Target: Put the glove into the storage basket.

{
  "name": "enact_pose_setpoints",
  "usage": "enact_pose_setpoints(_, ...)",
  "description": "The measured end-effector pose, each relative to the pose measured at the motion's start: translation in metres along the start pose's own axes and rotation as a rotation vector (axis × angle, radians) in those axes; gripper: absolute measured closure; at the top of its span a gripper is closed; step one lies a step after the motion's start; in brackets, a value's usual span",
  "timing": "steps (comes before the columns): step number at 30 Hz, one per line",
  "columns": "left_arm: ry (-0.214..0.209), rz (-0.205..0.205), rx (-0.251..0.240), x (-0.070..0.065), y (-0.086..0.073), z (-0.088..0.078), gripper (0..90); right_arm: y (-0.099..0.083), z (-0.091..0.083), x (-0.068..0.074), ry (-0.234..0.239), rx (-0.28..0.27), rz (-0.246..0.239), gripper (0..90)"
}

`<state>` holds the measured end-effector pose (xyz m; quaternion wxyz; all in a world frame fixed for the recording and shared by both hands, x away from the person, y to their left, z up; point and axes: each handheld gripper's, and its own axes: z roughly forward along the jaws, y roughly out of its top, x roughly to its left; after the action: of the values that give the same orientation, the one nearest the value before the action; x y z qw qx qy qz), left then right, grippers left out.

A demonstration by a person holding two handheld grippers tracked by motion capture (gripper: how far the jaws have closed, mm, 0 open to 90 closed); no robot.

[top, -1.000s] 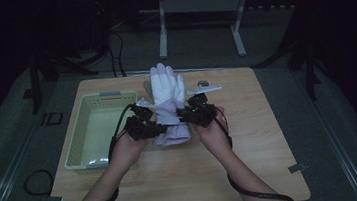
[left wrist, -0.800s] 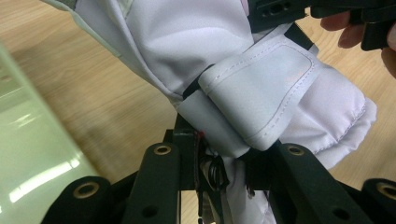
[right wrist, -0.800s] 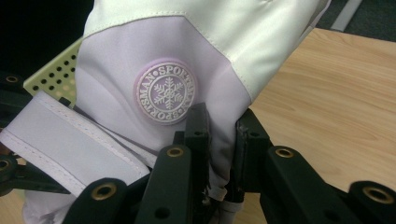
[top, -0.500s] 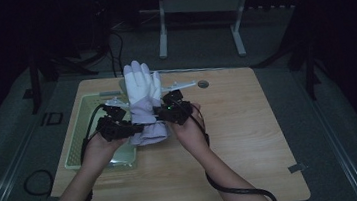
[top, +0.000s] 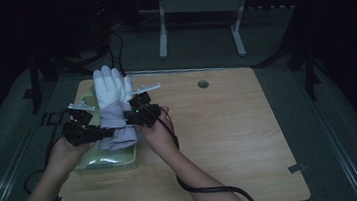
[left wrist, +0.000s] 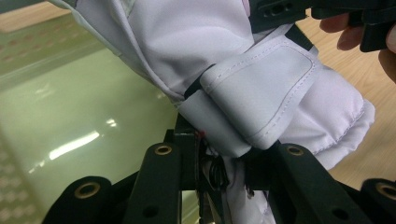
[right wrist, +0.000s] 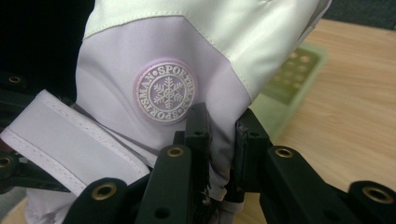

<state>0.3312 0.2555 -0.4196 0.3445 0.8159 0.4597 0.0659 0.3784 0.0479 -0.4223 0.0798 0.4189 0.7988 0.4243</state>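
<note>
A white and pale lilac padded glove (top: pixel 112 102) hangs in the air between both grippers, fingers pointing away from me, over the pale green tray (top: pixel 103 161) at the table's left. My left gripper (top: pixel 100 134) is shut on the glove's cuff (left wrist: pixel 243 154) on its left side. My right gripper (top: pixel 132 116) is shut on the lilac fabric (right wrist: pixel 219 140) just below a round snowflake badge (right wrist: pixel 165 90). A strap (left wrist: pixel 261 88) wraps across the cuff.
The tray's green floor (left wrist: pixel 79 126) lies right under the glove. The wooden table (top: pixel 240 134) stretches to the right, with a small round hole (top: pixel 203 84) near its far edge. Metal stand legs (top: pixel 162 37) rise beyond the table.
Both grippers have carried the glove leftward from the table's middle until it hangs over the green tray. Both grips have held.
</note>
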Motion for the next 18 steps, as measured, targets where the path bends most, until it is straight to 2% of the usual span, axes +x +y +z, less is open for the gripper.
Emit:
enact_pose_setpoints(4,-0.010,-0.008,0.029,0.019,-0.012,-0.011,72.3,-0.001,0.016,0.016,0.021,0.003,0.016,78.3)
enact_pose_setpoints(9,-0.017,-0.008,0.046,0.031,-0.023,-0.014,72.3,-0.003,0.031,0.031,0.029,0.023,0.006,78.2)
enact_pose_setpoints(14,-0.015,-0.011,0.071,0.037,-0.028,0.000,72.2,-0.010,0.045,0.030,0.009,0.056,0.017,78.2)
enact_pose_setpoints(18,-0.041,-0.043,0.089,0.045,-0.035,0.020,72.2,-0.017,0.058,0.023,-0.019,0.101,0.032,78.2)
